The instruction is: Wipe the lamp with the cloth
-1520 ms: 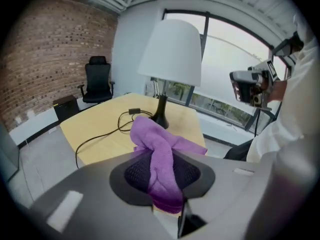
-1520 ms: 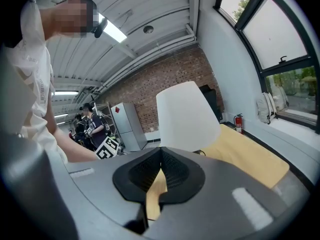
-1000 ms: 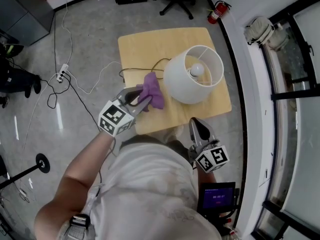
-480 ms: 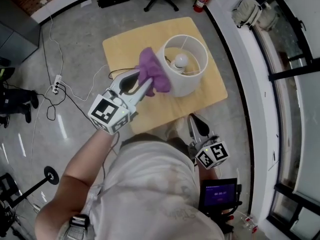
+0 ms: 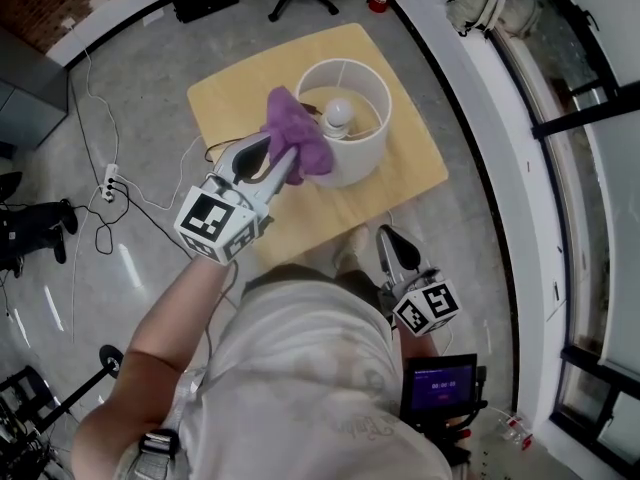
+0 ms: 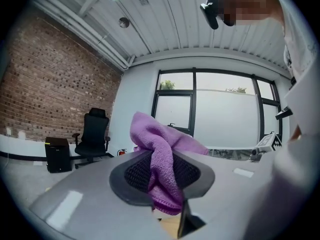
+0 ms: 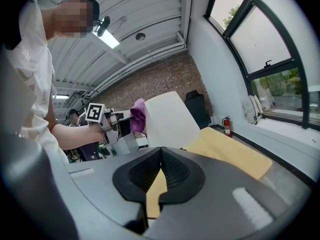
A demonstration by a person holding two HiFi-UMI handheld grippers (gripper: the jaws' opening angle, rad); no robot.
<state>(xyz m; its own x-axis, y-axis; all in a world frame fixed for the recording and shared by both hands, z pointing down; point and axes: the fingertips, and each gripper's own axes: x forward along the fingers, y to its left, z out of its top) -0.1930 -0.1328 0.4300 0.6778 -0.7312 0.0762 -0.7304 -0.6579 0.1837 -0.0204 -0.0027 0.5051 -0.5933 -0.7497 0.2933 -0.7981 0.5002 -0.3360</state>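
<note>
Pressing the purple cloth point(image 5: 293, 133) to the top rim of the lamp point(image 5: 352, 163), the person's left gripper point(image 5: 287, 163) has its jaws clamped on a bunched fold of it, and the loose end looks to lie against the white shade on the side facing the bench's left edge. The lamp stands upright about the middle of the wooden bench point(image 5: 225, 93), with its bulb point(image 5: 338, 115) showing inside the open shade and its cord point(image 5: 215, 148) trailing toward the left edge. The right gripper point(image 5: 397, 255) hangs low near the person's body by the near edge, jaws together on nothing, well apart from the lamp. I'd judge the wiping is only just starting, up at the rim. The next move calls for drawing the cloth around or down the shade with light pressure, since the shade looks light and could tip or slide; the idle gripper might steady the lamp
</note>
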